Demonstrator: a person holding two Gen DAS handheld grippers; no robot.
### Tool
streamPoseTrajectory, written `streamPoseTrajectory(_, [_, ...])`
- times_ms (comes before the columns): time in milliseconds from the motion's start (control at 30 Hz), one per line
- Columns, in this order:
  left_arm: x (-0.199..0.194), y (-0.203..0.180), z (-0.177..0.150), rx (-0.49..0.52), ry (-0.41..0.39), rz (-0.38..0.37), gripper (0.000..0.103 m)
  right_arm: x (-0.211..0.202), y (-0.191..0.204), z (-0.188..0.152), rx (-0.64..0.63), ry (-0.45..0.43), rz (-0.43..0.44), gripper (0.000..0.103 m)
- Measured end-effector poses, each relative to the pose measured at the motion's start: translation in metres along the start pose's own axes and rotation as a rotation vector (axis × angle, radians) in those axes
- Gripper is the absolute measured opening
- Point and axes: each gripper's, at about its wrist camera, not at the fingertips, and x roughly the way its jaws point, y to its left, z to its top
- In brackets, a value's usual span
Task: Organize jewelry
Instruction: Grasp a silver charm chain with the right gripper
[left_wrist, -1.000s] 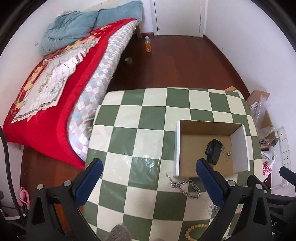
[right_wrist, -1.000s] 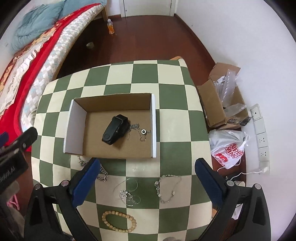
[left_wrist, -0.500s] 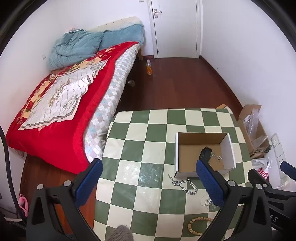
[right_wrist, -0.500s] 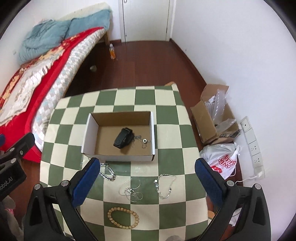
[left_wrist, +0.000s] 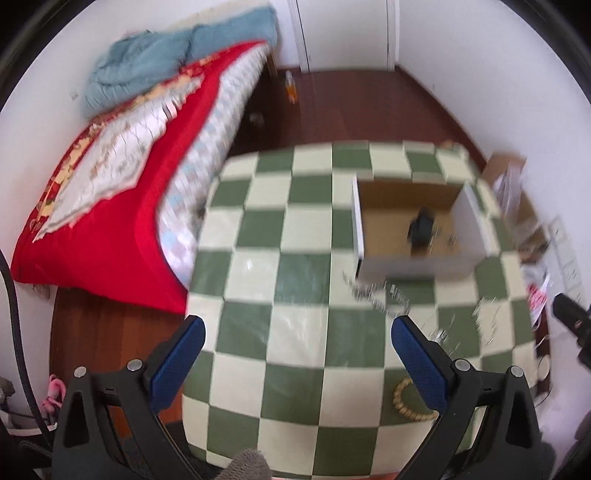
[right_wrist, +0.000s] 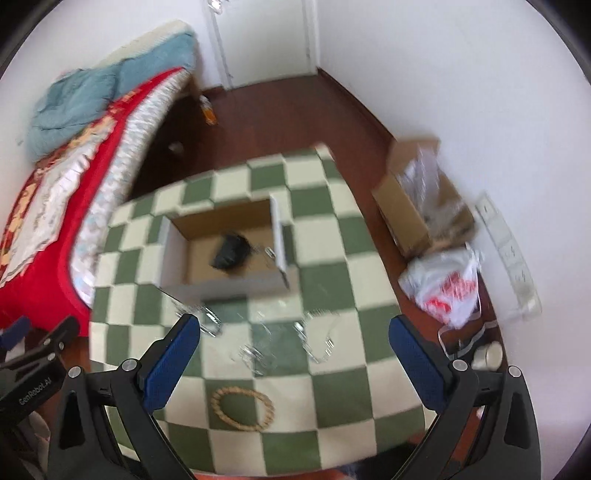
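Several pieces of jewelry are shown loose on the checkered surface (right_wrist: 332, 229), in front of an open cardboard box (right_wrist: 225, 251). A wooden bead bracelet (right_wrist: 242, 408) is seen at the near edge, and a silver chain (right_wrist: 201, 317) lies just before the box's front wall; between and beyond these, fine silver pieces (right_wrist: 317, 338) are scattered, too blurred for their kind to be told. Inside the box a black object (right_wrist: 231, 251) and some small silver items (right_wrist: 269, 252) are already deposited, so the sorting is judged partly done, with the loose pieces still to be transferred.

Both tools are held above the near edge of the surface, apart from every item. The right gripper (right_wrist: 293, 332) is shown with its jaws wide apart and empty, the fine silver pieces lying between them in the view. The left gripper (left_wrist: 297, 332) is likewise shown with jaws spread and nothing held; the chain (left_wrist: 373, 295) appears beside its right jaw and the bracelet (left_wrist: 404, 402) is partly hidden behind that jaw.

The step in hand is judged to be the approach to the next piece. A descent over one chosen item is called for, with the jaws closed low against the surface, since thin chains are easily missed or snagged.

Beyond the surface, a red-covered bed (left_wrist: 110, 206), a wooden floor (left_wrist: 351, 107) and a plastic bag (right_wrist: 447, 288) are visible.
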Motion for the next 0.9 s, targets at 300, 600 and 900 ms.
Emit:
streamPoseTrajectory(300, [0.065,-0.05,-0.031,0.074,0.174,-0.013,0.103,0.101,-0.054,-0.043,0.109,0.205,0.001,0.092])
streamPoseTrajectory(600, [0.094,-0.07,-0.026,0.103,0.219,0.026,0.103,0.172,-0.043,-0.058,0.077,0.279,-0.015,0.084])
streamPoseTrajectory(900, [0.102,-0.086,-0.025,0.091,0.271,-0.064,0.103,0.172,-0.022,-0.061,-0.085,0.175,-0.074,0.007])
